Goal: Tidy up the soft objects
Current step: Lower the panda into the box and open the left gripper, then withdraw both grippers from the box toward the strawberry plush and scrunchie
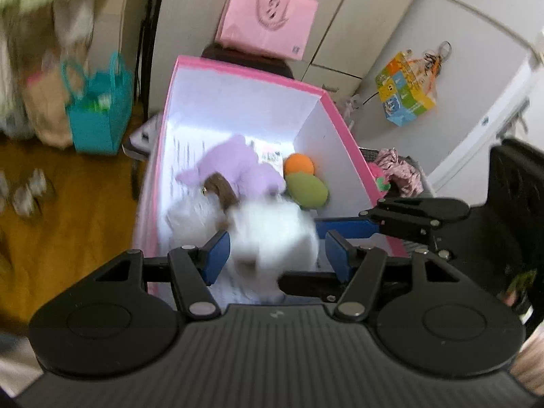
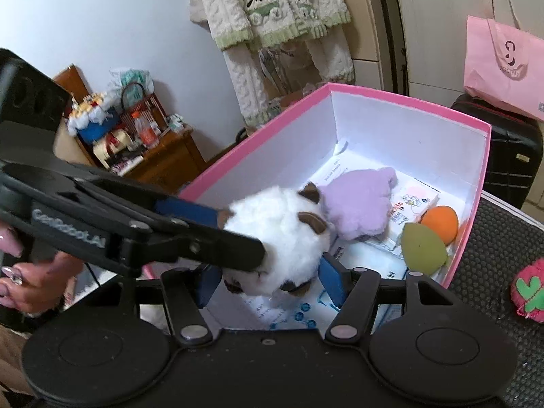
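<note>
A white plush cat with brown ears point(image 1: 272, 238) point(image 2: 282, 238) hangs over a pink box with white inside point(image 1: 238, 102) point(image 2: 408, 129). Both grippers flank it. My left gripper point(image 1: 277, 251) has its blue pads at the plush's sides; it shows in the right wrist view as the black arm from the left point(image 2: 221, 234). My right gripper point(image 2: 268, 280) has its pads against the plush's lower part; whether either truly pinches it is unclear. In the box lie a purple plush point(image 1: 238, 166) point(image 2: 357, 204), an orange ball point(image 1: 299, 164) point(image 2: 440, 224) and a green ball point(image 1: 306, 190) point(image 2: 423, 244).
A red and green strawberry plush point(image 2: 530, 292) lies on the black mat right of the box. A pink bag point(image 1: 268, 20) point(image 2: 503, 64) stands on a dark suitcase behind. A teal bag point(image 1: 98, 108) sits on the wooden floor. A wooden cabinet point(image 2: 163, 159) stands at the left.
</note>
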Demonstrator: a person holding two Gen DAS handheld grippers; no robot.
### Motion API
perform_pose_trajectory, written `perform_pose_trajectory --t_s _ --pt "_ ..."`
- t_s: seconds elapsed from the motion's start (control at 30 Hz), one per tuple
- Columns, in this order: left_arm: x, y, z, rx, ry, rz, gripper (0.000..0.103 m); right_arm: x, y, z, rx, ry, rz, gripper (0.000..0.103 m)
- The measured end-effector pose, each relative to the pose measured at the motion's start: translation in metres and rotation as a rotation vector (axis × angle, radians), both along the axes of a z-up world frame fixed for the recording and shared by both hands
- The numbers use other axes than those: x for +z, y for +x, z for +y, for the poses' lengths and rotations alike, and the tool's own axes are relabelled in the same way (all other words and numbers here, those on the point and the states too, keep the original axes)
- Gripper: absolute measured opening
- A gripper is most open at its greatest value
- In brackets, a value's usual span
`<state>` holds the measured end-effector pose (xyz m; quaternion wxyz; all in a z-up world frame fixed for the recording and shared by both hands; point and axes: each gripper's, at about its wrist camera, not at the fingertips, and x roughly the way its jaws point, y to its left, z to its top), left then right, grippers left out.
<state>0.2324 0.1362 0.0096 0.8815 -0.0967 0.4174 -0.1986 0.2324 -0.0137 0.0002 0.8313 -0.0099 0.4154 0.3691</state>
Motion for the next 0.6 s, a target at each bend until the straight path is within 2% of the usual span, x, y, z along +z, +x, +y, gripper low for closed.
perform_pose_trajectory --t_s 0.1,0.27,0.6 --pt "0.010 -0.009 0.001 -0.007 0.049 -0.057 0.062 0.000 -0.003 -0.005 0.015 0.001 0.005 0.067" --pt "0.021 -0.026 0.006 -0.016 0.068 -0.085 0.062 0.016 -0.019 -0.020 0.011 0.012 -0.044 0.068" --pt "0.053 -0.073 -0.003 -0.051 0.160 -0.180 0.063 0.050 -0.065 -0.062 -0.023 -0.008 -0.124 0.068"
